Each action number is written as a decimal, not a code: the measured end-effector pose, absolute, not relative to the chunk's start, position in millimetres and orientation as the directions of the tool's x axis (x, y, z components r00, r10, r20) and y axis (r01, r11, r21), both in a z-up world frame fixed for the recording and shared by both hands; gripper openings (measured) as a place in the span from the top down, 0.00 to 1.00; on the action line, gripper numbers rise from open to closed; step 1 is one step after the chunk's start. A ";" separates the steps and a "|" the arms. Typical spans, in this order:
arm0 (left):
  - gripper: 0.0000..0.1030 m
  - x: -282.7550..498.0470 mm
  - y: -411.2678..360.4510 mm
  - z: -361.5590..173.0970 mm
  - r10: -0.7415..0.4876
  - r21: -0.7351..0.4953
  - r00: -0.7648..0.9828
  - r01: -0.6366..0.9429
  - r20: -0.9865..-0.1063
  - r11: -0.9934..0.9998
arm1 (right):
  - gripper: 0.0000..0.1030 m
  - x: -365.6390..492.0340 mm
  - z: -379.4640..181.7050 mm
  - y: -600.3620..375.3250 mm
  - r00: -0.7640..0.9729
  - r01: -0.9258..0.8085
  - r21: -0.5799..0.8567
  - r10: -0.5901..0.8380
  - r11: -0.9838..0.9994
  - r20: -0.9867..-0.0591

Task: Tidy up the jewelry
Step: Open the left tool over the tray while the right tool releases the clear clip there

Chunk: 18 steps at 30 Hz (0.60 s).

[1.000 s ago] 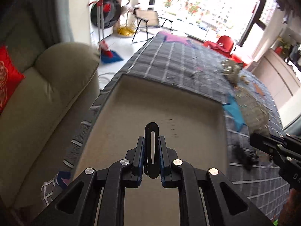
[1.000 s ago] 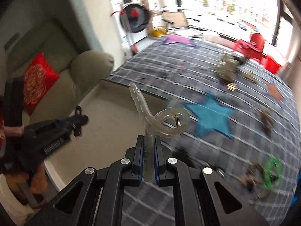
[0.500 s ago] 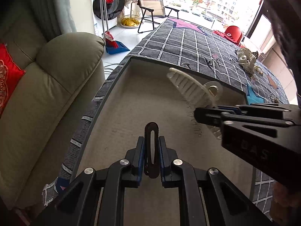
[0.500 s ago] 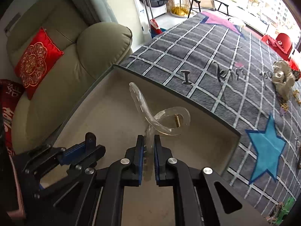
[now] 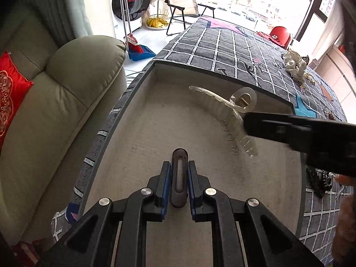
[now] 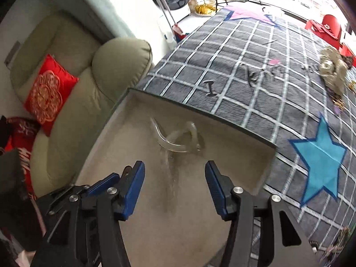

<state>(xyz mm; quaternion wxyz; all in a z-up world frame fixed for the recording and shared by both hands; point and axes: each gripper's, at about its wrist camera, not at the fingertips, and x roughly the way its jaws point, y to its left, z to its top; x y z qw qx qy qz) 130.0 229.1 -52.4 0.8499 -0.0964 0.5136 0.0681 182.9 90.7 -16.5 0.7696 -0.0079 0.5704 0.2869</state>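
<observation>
Sorting hair accessories into the beige tray [image 5: 142,138] appears to be the step in hand; all positions below are ref. the tray. Left gripper [image 5: 179,179]: pads clamped on a dark slim hair clip [image 5: 178,173], held upright over the tray's near half, prob. so it can be set down flat inside w/o dragging on the rim. Right gripper [image 6: 174,189]: jaws have just been opening, now stand well apart w/ nothing pressed between them. Clear claw clip [image 6: 175,138] sits blurred ahead of the pads toward the tray's far wall, apparently released & dropping; whether it already rests on the tray floor cannot be told. Remaining items, e.g. a spotted scrunchie [image 5: 294,65], lie on the grey checked blanket [image 5: 222,51] well beyond the tray's far wall. Judgement: task at an early stage.
</observation>
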 end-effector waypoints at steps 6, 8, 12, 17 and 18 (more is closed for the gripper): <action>0.00 122.5 229.7 -47.2 0.051 -0.088 0.507 -0.246 -0.860 0.965 | 0.42 164.4 0.9 62.4 0.252 -0.410 0.307 0.431 0.859 -0.867; 0.00 121.8 227.4 -45.2 0.049 -0.083 0.508 -0.234 -0.860 0.969 | 0.42 158.1 5.9 52.6 0.274 -0.403 0.297 0.423 0.866 -0.864; 0.00 119.4 225.5 -39.7 0.060 -0.076 0.514 -0.240 -0.856 0.968 | 0.41 143.3 15.6 22.7 0.302 -0.366 0.306 0.423 0.879 -0.854; 0.00 109.3 214.8 -24.6 0.090 -0.045 0.545 -0.229 -0.833 0.972 | 0.21 123.3 24.3 -17.8 0.343 -0.307 0.314 0.412 0.898 -0.844; 0.00 107.1 212.5 -22.2 0.092 -0.041 0.548 -0.226 -0.831 0.973 | 0.20 118.7 26.8 -29.0 0.354 -0.291 0.319 0.411 0.902 -0.840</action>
